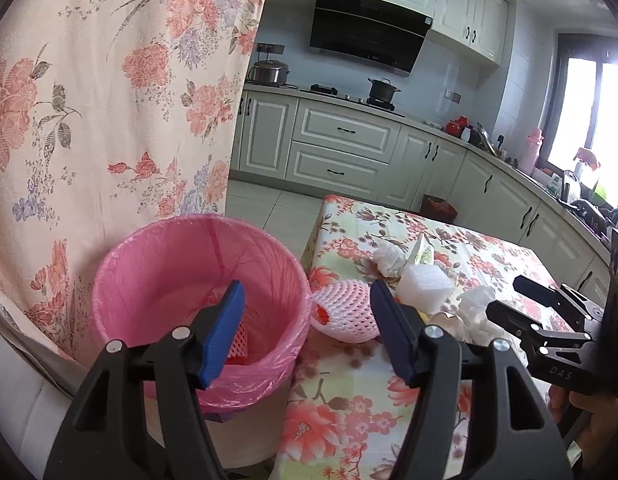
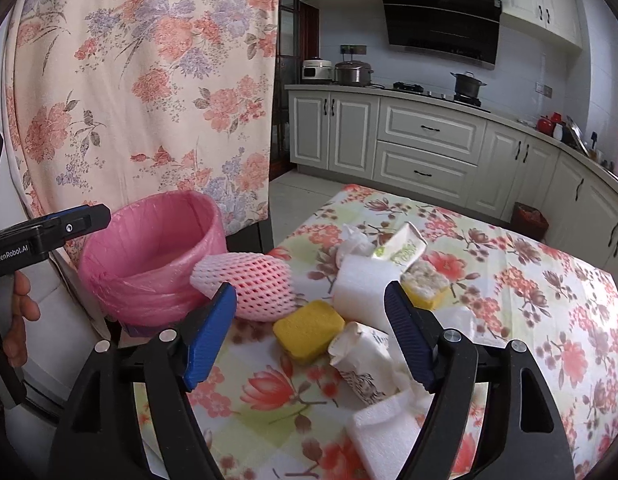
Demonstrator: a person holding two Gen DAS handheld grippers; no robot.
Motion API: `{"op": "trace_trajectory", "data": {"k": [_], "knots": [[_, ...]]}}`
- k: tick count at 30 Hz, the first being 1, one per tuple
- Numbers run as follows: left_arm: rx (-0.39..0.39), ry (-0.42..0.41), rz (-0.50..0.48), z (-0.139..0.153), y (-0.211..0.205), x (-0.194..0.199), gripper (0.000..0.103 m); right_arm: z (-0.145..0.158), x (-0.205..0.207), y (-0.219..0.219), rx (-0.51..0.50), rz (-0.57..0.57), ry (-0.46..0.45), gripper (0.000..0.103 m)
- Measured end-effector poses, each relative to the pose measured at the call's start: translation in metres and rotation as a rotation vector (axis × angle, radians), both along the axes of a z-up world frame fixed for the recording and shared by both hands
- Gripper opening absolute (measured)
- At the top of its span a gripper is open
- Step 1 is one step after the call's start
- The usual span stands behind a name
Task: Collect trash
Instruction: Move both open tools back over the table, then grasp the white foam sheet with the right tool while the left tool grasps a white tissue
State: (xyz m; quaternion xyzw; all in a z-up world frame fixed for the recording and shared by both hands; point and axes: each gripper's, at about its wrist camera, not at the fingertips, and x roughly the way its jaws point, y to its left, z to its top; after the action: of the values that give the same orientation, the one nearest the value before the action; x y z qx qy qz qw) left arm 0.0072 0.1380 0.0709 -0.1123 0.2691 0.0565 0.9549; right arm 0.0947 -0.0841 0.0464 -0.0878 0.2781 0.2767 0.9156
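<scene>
In the right wrist view, the right gripper (image 2: 311, 330) fills the lower frame, its blue-padded jaws spread wide and holding nothing. Directly between and just beyond the fingertips, at lower centre, lies a yellow sponge (image 2: 309, 333), touching a crumpled paper packet (image 2: 363, 360) to its right. A white foam block (image 2: 383, 436) sits nearer, at the bottom. The right gripper looks nearer to this heap than the left.

Just behind, a pink foam fruit net (image 2: 253, 286) lies with its long axis left to right, close against the pink-lined trash bin (image 2: 149, 264) at centre left. More foam (image 2: 365, 288) and a small carton (image 2: 401, 246) crowd the floral tablecloth (image 2: 529, 300) behind.

In the left wrist view, the left gripper (image 1: 307, 330) hovers, jaws also spread and empty, straddling the bin rim, with a red net scrap (image 1: 239, 344) already inside. A floral curtain (image 1: 109, 100) hangs upper left; kitchen cabinets (image 1: 341, 144) stand far behind.
</scene>
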Motion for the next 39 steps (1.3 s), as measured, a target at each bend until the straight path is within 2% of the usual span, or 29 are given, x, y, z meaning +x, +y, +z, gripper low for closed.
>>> {"op": "trace_trajectory", "data": {"k": [10, 19, 39], "knots": [[0.022, 0.025, -0.072, -0.006, -0.038, 0.011, 0.067, -0.026, -0.002, -0.058, -0.011, -0.086, 0.055, 0.076], [0.026, 0.056, -0.126, -0.017, -0.067, 0.023, 0.068, -0.053, -0.003, -0.086, -0.028, -0.112, 0.123, 0.077], [0.015, 0.121, -0.165, -0.044, -0.088, 0.042, 0.068, -0.108, 0.017, -0.066, -0.114, -0.068, 0.24, 0.077]]}}
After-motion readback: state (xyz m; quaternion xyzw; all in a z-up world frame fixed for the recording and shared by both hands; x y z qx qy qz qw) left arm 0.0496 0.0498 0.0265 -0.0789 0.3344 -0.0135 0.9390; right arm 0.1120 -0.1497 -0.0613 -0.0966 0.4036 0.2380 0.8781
